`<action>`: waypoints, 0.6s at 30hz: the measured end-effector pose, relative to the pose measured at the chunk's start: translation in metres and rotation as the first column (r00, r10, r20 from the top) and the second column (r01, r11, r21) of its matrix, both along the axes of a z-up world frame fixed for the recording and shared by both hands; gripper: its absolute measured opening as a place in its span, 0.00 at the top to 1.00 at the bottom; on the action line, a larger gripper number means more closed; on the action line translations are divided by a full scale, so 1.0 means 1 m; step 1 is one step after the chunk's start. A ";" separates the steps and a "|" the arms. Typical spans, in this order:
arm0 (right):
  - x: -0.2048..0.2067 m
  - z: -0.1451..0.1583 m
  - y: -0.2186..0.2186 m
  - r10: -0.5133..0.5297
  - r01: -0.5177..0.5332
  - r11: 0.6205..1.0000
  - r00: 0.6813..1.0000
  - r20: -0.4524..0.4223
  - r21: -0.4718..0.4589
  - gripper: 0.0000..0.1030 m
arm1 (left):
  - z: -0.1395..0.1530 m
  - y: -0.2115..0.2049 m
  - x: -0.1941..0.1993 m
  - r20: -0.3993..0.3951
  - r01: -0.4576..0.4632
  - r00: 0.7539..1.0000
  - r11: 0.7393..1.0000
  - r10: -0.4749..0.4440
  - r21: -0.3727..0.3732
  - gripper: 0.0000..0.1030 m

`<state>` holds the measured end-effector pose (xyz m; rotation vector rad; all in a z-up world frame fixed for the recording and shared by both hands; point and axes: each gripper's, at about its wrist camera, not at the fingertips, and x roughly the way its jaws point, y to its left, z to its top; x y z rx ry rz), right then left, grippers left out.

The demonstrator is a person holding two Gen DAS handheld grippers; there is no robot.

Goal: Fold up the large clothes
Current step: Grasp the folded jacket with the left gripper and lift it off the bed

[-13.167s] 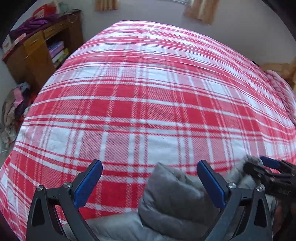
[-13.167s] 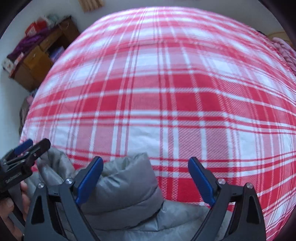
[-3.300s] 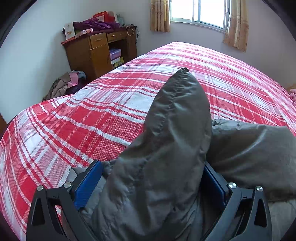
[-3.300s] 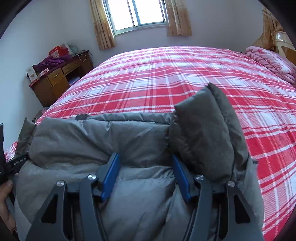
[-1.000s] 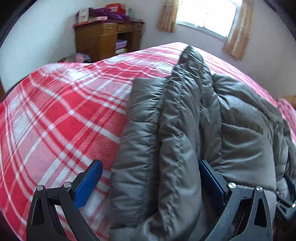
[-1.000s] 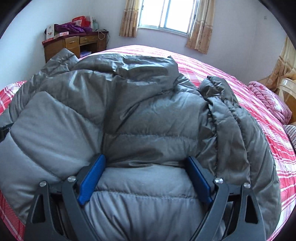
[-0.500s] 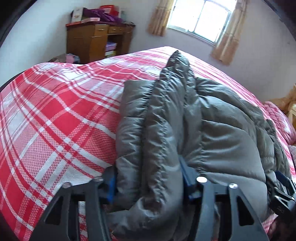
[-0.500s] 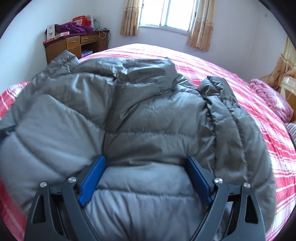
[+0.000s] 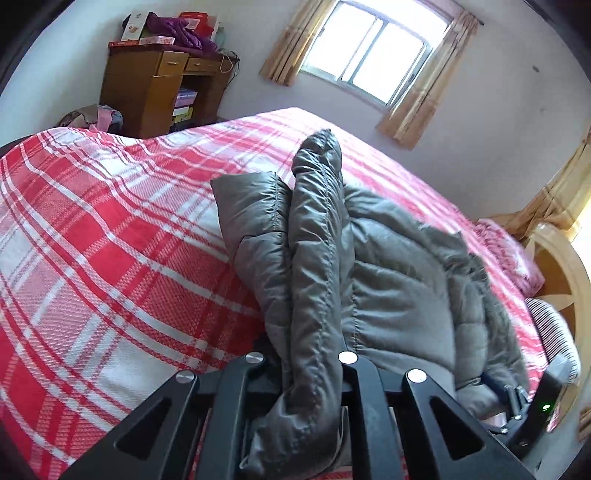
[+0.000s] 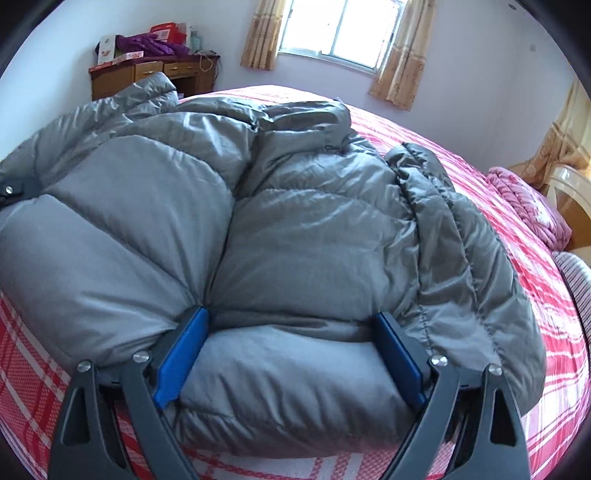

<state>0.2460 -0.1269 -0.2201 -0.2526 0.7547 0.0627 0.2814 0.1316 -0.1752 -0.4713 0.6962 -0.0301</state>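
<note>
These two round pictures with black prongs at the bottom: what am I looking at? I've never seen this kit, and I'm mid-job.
No robot here: a person holds a hand gripper in each hand, each with a wide-angle camera looking along its two fingers. The black prongs are those fingers.

In the left wrist view, the left gripper is shut, pinching a ridge of the grey padded jacket. The right gripper's body shows at the lower right edge.

In the right wrist view, the right gripper is open, its blue pads set against a bulge of the same jacket near its edge, not squeezing it.

The jacket lies bunched on a bed with a red checked cover. Behind are a wooden desk, a window and a pink blanket.
</note>
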 end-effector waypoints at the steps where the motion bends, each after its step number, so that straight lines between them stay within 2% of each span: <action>1: -0.003 0.001 0.000 -0.003 0.003 1.000 1.000 -0.001 0.003 0.11 | 0.005 0.004 -0.004 0.010 -0.003 1.000 1.000 0.003 -0.014 0.92; 7: -0.011 0.005 0.018 0.033 -0.033 0.999 0.999 -0.008 0.003 0.12 | 0.023 0.029 -0.026 0.038 -0.054 0.998 0.999 0.054 0.004 0.93; 10: -0.013 0.006 0.040 0.083 -0.083 0.997 0.997 -0.003 -0.008 0.12 | 0.035 0.037 -0.032 0.035 -0.102 0.994 0.990 0.099 0.099 0.93; 12: -0.012 0.011 0.052 0.130 -0.130 0.991 0.991 -0.017 0.012 0.12 | 0.045 0.040 -0.035 0.041 -0.110 0.994 0.986 0.106 0.122 0.93; 15: -0.015 0.030 0.045 0.172 -0.169 0.982 0.985 -0.024 0.084 0.14 | 0.070 0.028 -0.034 0.071 -0.077 0.995 0.983 0.066 0.167 0.93; 18: -0.027 0.068 0.006 0.141 -0.150 0.979 0.987 0.078 0.141 0.13 | 0.098 -0.003 -0.030 0.126 -0.029 0.992 0.973 0.000 0.229 0.93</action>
